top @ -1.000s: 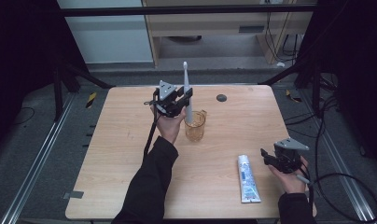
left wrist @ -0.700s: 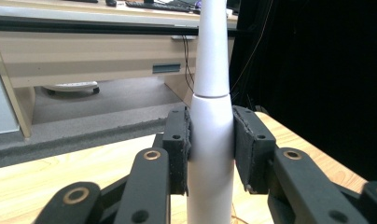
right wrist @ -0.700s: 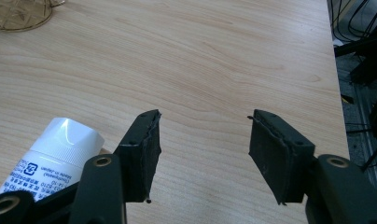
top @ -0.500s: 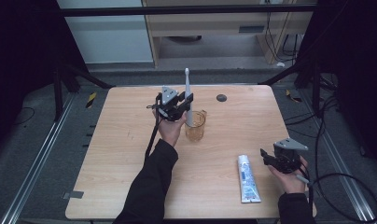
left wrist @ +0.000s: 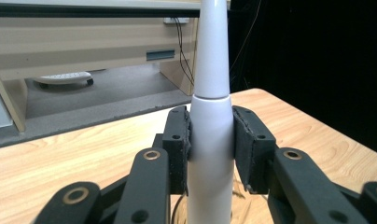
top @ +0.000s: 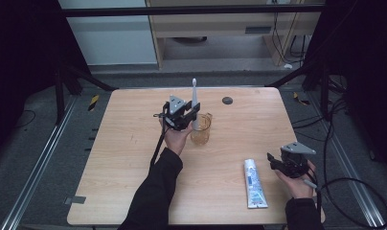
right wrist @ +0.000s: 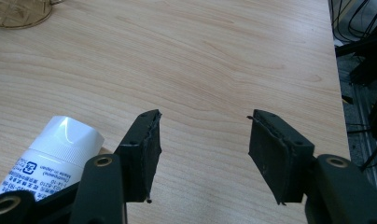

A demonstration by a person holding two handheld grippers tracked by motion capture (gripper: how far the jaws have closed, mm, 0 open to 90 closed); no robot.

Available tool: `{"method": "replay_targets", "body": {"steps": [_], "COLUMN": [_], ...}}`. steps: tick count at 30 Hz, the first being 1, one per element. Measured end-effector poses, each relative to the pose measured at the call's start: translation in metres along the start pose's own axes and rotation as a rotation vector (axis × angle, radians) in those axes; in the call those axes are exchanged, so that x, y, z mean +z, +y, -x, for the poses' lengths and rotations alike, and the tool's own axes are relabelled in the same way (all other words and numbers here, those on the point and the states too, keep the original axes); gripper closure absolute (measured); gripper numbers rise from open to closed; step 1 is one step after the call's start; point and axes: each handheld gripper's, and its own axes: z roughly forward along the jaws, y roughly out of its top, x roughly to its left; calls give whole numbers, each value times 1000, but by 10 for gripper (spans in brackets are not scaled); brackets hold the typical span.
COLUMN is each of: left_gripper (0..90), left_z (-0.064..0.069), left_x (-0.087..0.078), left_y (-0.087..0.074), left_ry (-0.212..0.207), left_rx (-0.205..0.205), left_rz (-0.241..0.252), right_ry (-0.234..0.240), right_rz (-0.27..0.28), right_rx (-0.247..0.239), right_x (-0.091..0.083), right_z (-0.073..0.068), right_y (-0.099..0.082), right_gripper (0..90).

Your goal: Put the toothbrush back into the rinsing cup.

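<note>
Since the earlier frame the left hand-held gripper (top: 187, 115), clamped on the white electric toothbrush (top: 195, 103), has sunk, bringing the upright brush down into the amber glass cup (top: 201, 130) mid-desk. On the desk (top: 124, 158), the toothpaste tube (top: 254, 182) lies at five o'clock from the cup, the small dark disc (top: 227, 100) at one o'clock. The right hand-held gripper (top: 278, 160), jaws apart and empty, rests just at three o'clock of the tube.
</note>
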Motion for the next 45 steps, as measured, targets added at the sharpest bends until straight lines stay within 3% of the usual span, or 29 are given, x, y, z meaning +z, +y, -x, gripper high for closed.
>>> {"method": "replay_targets", "body": {"steps": [23, 45], "left_gripper": [671, 646], "left_z": [1, 2], "left_x": [0, -6], "left_y": [-29, -36], "left_ry": [-18, -39], "left_rx": [23, 53], "left_rz": [-50, -48], "right_ry": [-1, 1], "right_rz": [-11, -12], "right_rx": [-5, -3], "right_x": [2, 1], "right_z": [-1, -2], "right_y": [-1, 0], "right_gripper": [431, 421]}}
